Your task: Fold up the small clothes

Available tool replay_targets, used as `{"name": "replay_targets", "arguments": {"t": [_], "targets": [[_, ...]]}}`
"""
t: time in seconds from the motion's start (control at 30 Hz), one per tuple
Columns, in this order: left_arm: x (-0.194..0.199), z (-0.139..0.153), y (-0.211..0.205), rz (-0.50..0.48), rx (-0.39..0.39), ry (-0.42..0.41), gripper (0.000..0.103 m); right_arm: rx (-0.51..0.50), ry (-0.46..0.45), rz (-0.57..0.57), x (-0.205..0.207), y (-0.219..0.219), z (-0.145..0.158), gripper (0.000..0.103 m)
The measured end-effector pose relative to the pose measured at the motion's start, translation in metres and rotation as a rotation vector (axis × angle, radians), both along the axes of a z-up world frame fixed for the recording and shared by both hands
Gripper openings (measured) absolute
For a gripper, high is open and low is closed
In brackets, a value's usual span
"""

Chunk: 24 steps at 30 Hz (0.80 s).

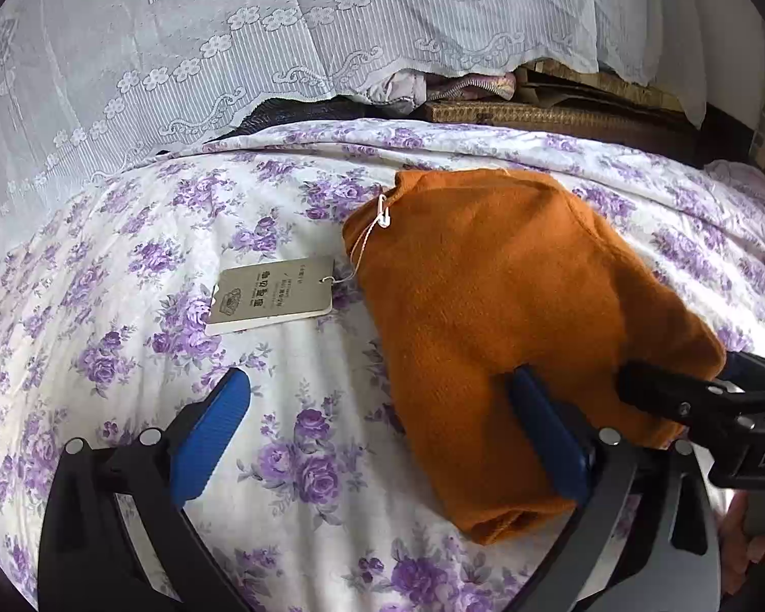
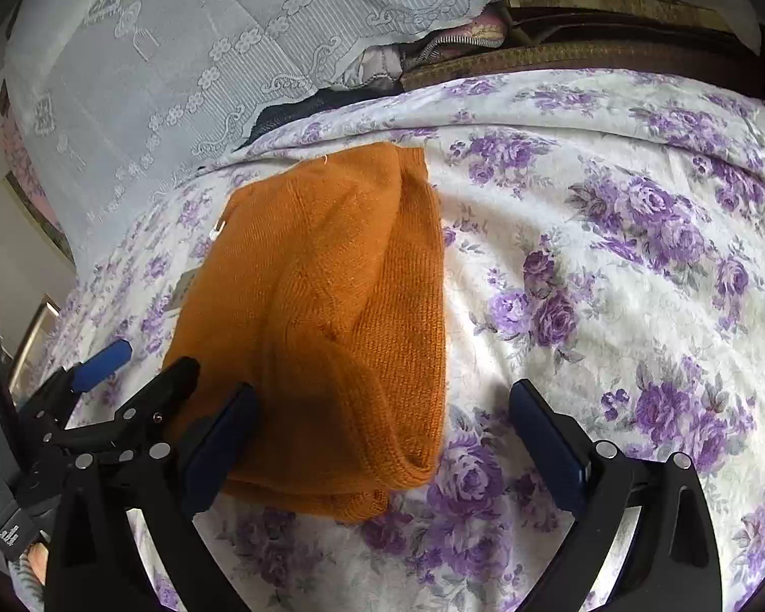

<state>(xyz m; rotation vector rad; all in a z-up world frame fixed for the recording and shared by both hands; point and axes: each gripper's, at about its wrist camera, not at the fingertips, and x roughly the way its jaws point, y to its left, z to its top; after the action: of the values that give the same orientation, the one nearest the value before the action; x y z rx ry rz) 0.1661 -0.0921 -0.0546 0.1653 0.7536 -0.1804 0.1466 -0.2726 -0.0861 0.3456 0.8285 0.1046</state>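
Observation:
A folded orange knit garment point(image 1: 510, 306) point(image 2: 331, 306) lies on the floral bedsheet point(image 1: 127, 357) point(image 2: 612, 280). Its paper tag point(image 1: 270, 296) hangs on a string and rests on the sheet to its left. My left gripper point(image 1: 380, 375) is open wide: one blue finger is over the sheet, the other lies on the garment's near end. My right gripper point(image 2: 382, 390) is also open wide, with the garment's near right corner between its fingers and no pad pressing on it. Each gripper shows in the other's view: the right gripper point(image 1: 683, 372) and the left gripper point(image 2: 145, 362), both at the garment's near edge.
A white lace cloth point(image 1: 229, 51) point(image 2: 178, 51) hangs over the back. Beside it sit a woven brown mat point(image 1: 561, 112) point(image 2: 586, 56) and some bunched fabric point(image 1: 433, 86). A hand point(image 1: 739, 525) shows at the lower right.

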Motion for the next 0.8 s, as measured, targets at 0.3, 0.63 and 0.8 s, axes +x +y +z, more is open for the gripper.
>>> {"name": "replay_targets", "arguments": {"t": [0.3, 0.63, 0.8], "targets": [[0.002, 0.021, 0.022, -0.066, -0.257, 0.061, 0.099, 0.158, -0.073, -0.029, -0.008, -0.02, 0.02, 0.099], [0.023, 0.008, 0.039, -0.145, -0.608, 0.285, 0.099, 0.313, -0.094, -0.05, -0.007, -0.049, 0.027, 0.099], [0.029, -0.004, 0.032, -0.186, -0.655, 0.361, 0.099, 0.397, -0.071, -0.017, -0.004, -0.049, 0.021, 0.099]]}}
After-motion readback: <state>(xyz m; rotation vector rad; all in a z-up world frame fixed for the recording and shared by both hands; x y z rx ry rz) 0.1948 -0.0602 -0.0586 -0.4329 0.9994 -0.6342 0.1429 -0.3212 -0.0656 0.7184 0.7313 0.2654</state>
